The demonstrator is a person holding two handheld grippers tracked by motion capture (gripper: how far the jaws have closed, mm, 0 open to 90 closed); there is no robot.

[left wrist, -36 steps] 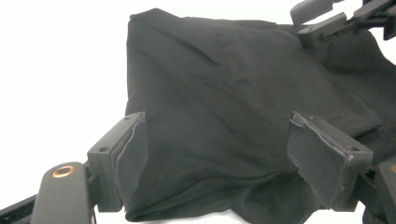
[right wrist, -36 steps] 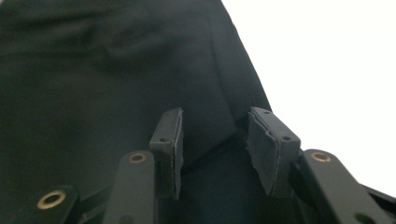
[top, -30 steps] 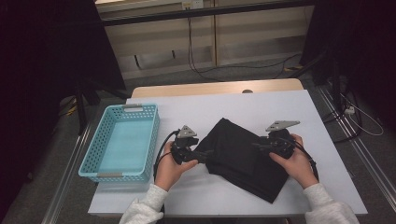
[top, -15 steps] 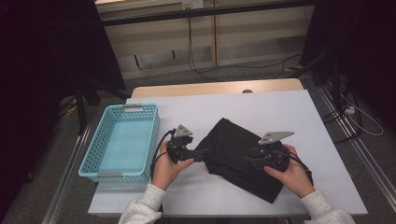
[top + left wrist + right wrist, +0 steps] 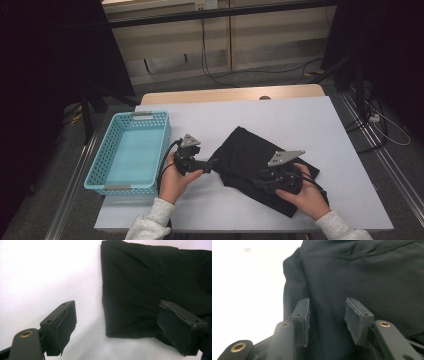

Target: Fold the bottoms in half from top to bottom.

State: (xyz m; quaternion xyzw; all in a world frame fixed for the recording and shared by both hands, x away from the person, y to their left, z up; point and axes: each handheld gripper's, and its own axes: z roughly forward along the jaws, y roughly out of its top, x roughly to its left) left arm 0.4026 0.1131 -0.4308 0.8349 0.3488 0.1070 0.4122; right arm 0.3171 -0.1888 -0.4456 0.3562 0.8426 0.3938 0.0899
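Note:
A folded black cloth (image 5: 250,152) lies on the white table (image 5: 280,115), right of centre. My left gripper (image 5: 212,163) is at the cloth's left corner, and its jaws stand wide open. In the left gripper view the cloth's corner (image 5: 130,302) reaches in between the pads (image 5: 66,323) without touching them, so the left gripper (image 5: 117,327) holds nothing. My right gripper (image 5: 256,182) hovers over the near part of the cloth. Its jaws point along the dark fabric (image 5: 362,277) with a gap between them, and the right gripper (image 5: 327,320) pinches nothing.
A light blue plastic basket (image 5: 150,116) stands empty at the table's left side, close to my left hand. A bare strip of wood (image 5: 225,94) runs along the far edge of the table. Cables lie on the floor beyond the table.
My right hand has slid left and toward the near edge across the cloth. The left hand has stayed almost where it was.

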